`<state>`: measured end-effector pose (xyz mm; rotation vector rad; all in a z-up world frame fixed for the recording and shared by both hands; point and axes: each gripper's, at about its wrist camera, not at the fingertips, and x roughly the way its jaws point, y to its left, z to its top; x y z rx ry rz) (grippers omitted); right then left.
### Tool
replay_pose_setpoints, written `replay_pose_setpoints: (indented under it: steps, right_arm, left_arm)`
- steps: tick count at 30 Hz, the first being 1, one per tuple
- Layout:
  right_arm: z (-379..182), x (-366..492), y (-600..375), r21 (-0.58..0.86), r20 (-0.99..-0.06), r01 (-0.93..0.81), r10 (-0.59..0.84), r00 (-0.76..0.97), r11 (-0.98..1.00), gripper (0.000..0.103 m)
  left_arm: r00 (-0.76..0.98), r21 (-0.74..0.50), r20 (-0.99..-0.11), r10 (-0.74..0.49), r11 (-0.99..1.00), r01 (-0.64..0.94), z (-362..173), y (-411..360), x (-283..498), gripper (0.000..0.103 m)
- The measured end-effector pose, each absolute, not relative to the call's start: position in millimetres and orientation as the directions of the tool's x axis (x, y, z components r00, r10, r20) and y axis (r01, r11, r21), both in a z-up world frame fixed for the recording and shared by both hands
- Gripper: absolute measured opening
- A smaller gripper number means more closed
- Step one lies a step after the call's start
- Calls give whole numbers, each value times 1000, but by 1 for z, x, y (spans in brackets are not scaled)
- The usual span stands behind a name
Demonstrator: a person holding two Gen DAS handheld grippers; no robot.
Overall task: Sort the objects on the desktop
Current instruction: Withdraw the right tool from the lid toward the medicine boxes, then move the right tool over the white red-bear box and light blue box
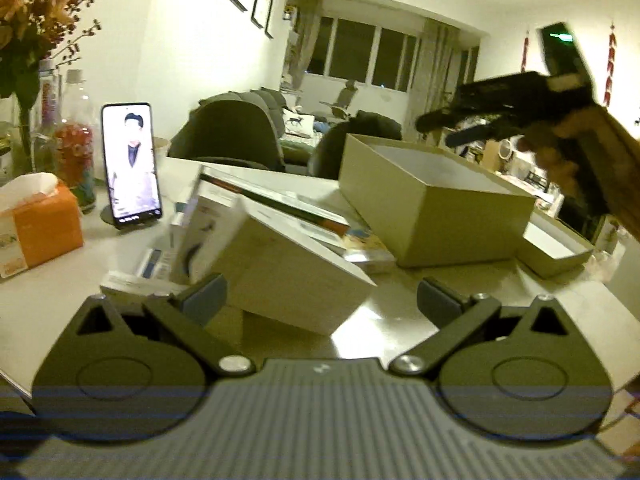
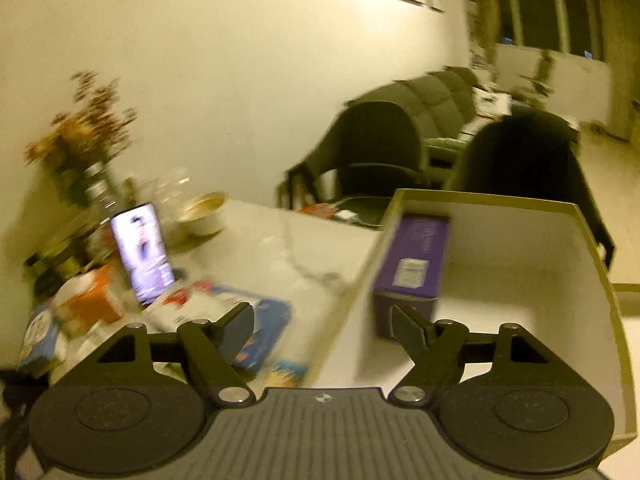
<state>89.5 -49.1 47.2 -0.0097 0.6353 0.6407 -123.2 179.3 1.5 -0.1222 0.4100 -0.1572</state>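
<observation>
A: Left gripper (image 1: pixel 320 300), own view: jaws apart, nothing between the pads. A white box (image 1: pixel 280 276) lies tilted on the tabletop (image 1: pixel 40 300) just beyond them, its near corner toward the left pad at 10 o'clock.

B: Is the pad touching it?

A: Cannot tell; the pad overlaps the box edge in the view. Behind the white box, at 12 o'clock, flat books and cartons (image 1: pixel 288 204) are piled loosely.

B: Right gripper?

A: Right gripper (image 2: pixel 324 326), own view: jaws apart, holding nothing. The left pad hangs over the clutter on the tabletop, the right pad over the inside of the open cardboard box (image 2: pixel 592 248).

B: Contents of that box?

A: One purple carton (image 2: pixel 412 268), against the box's left wall, at 1 o'clock from the jaws. It sits apart from the pads. The frame is smeared with motion blur.

B: Same box in the left view?

A: Yes, at 2 o'clock, on the tabletop. The right gripper is in the air above its far side at 2 o'clock, with a person's hand (image 1: pixel 568 156) around the grip.

B: Farther out?

A: At 10 o'clock, a phone (image 1: pixel 132 160) upright on a stand, screen lit. At 9 o'clock, an orange tissue box (image 1: pixel 44 232). Bottles and a vase of flowers (image 1: pixel 32 28) at 10 to 11 o'clock. Dark chairs (image 1: pixel 228 136) beyond the far edge at 12 o'clock.
</observation>
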Motion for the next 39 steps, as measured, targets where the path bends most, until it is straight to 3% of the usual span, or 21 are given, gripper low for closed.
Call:
replay_pose_setpoints:
  steps: [11, 20, 25, 33, 39]
  right_arm:
    - [39, 25, -9, 190, -567, -751, 695, 443, 633, 80]
    - [-9, 20, -11, 248, -623, -735, 685, 378, 632, 80]
    - [-23, 20, -19, 260, -643, -716, 670, 372, 647, 80]
    - [2, 34, -10, 213, -603, -743, 684, 412, 635, 80]
    - [22, 61, 17, 180, -577, -765, 697, 427, 618, 80]
  left_arm:
    - [929, -148, -349, -118, 987, 70, 5, 196, -117, 103]
    - [926, -226, -362, -112, 974, 29, 3, 211, -120, 103]
    - [935, -208, -344, -83, 978, 10, 14, 219, -111, 103]
    - [938, -276, -334, -97, 961, 1, 43, 253, -79, 103]
    - [908, -383, -385, -166, 924, 6, 38, 279, -43, 103]
